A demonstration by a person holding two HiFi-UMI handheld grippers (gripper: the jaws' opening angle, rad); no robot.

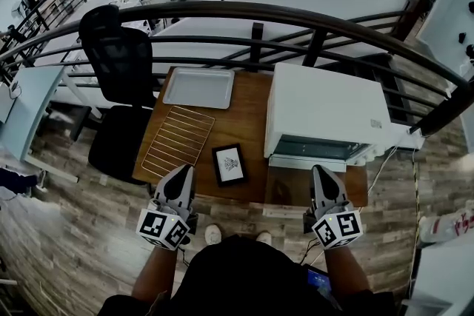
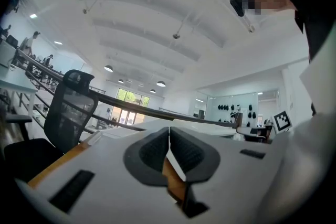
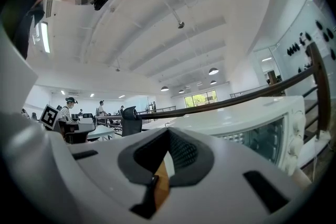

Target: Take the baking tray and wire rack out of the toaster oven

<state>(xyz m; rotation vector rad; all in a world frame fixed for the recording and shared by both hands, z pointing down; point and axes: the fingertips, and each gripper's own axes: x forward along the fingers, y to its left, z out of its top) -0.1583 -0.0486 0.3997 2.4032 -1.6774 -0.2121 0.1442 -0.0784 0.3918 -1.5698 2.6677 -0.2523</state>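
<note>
Both grippers, left (image 1: 180,175) & right (image 1: 324,175), closed, holding nothing.

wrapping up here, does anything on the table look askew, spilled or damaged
Nothing spilled or damaged. The wire rack lies at a slant on the table, while the baking tray beyond it sits square. Both are outside the toaster oven.

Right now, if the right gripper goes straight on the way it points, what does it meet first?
Most likely the toaster oven. The right gripper, jaws shut and empty, points level at the oven's glass front, with nothing visible between them. Depth is unclear, so I can't say how high on the front it would touch.
</note>
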